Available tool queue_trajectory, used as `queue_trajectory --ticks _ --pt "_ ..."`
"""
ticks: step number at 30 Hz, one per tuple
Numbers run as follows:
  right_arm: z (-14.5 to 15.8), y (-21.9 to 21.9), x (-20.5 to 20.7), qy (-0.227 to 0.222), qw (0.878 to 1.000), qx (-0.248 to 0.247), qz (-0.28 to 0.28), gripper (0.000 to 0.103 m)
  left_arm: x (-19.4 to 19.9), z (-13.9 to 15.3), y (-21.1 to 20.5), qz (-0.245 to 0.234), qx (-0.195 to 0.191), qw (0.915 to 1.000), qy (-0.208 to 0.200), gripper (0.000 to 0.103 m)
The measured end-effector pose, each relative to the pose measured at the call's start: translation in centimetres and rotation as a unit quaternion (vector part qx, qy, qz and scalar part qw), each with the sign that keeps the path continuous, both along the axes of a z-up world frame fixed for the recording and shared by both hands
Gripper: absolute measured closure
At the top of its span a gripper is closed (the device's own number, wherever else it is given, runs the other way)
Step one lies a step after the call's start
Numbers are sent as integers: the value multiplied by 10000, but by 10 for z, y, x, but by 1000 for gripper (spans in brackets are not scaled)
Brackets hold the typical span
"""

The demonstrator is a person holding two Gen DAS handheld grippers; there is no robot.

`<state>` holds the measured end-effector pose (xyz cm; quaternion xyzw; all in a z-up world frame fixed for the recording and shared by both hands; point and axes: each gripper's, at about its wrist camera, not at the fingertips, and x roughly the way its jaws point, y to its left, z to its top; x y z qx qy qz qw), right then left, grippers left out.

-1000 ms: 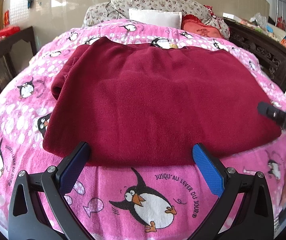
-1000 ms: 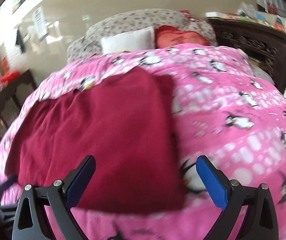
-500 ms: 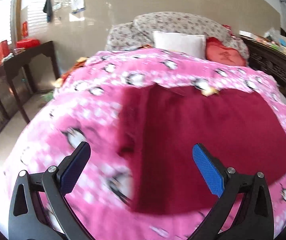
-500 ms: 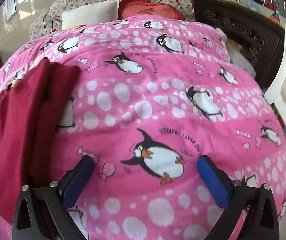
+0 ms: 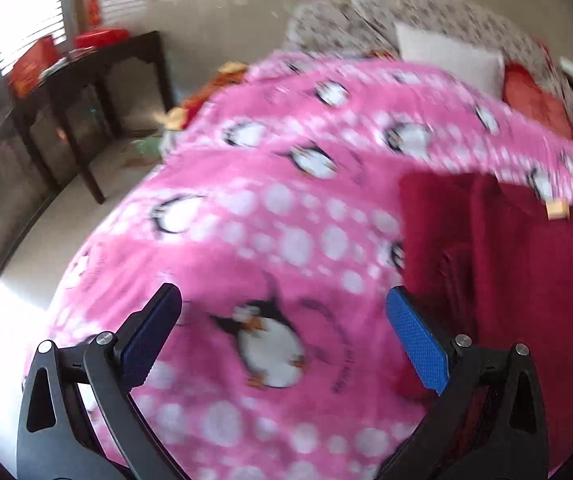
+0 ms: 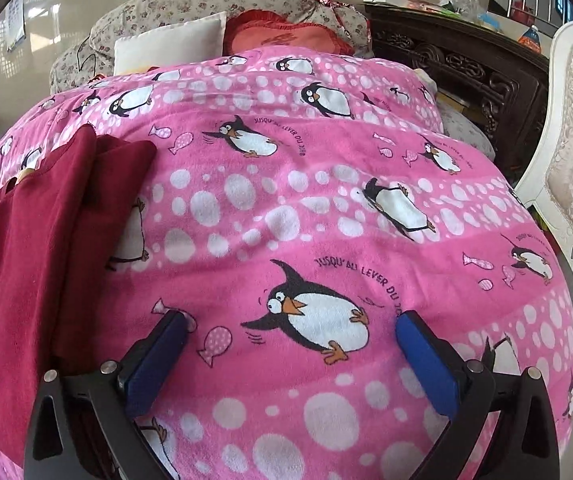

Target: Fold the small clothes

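Both of my hand-held grippers have swung outward, off the dark red garment.

The garment (image 5: pixel 526 280) lies flat on the pink penguin blanket (image 6: pixel 286 208), at the right edge of my left view and the left edge of my right view. A second ago it filled both. My left hand-held gripper (image 5: pixel 282 328) and right hand-held gripper (image 6: pixel 290 344) are wide open, holding nothing, over bare blanket; I judge I'm repositioning toward the side edges for a fold.
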<state>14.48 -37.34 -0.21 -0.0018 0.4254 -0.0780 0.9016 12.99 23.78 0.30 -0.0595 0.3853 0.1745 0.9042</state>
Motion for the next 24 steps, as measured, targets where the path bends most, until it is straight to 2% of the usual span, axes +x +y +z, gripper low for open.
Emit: queue_trajectory --ticks 2,5,7,13,19,21,24 --pt "0 -1 0 5 10000 -8 -7 0 -8 -7 20 231 -321 9992 -99 0" --pt "0 0 1 9 10000 8 -11 0 -8 -24 36 394 -676 9969 3 0" --pt "1 1 0 15 10000 -1 -13 0 -14 -22 39 359 -844 9954 -269 0" --pt "1 1 0 7 10000 8 -18 0 -11 -23 38 350 -980 9939 -352 0" --pt "0 1 0 6 10000 1 -17 0 -29 -7 46 325 -1549 9856 -597 0" --pt "0 1 0 8 10000 2 -18 0 -33 0 45 303 -1532 9860 -586 0" --pt "1 1 0 4 10000 -3 -23 0 -43 11 38 246 -1243 9889 -770 0"
